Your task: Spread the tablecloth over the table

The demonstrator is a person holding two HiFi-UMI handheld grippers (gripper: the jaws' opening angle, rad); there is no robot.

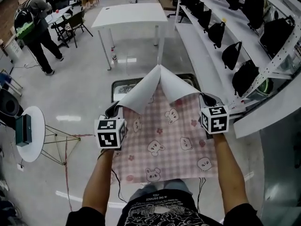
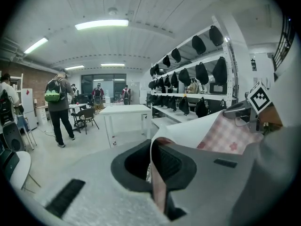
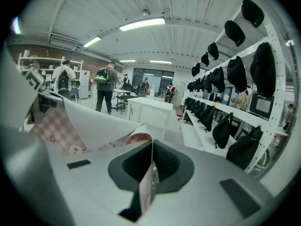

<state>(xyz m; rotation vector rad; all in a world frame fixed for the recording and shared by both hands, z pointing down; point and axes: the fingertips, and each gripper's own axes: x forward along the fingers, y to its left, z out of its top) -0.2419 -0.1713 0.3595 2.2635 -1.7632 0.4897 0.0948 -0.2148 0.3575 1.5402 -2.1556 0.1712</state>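
Tablecloth point(image 1: 164, 140), pink checked, stretched between left gripper point(image 1: 116, 109) and right gripper point(image 1: 205, 99), both clamped on its edges, above the table point(image 1: 123, 84). Best kept taut and lowered evenly, uncurling the far edge.

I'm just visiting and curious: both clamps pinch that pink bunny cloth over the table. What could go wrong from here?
The left gripper and right gripper each pinch only a thin edge of the tablecloth, so a hard tug might pull it free. Its far part is folded back in a peak, white underside up. Laid down like that, it would probably stay doubled and leave the table's far rim bare.
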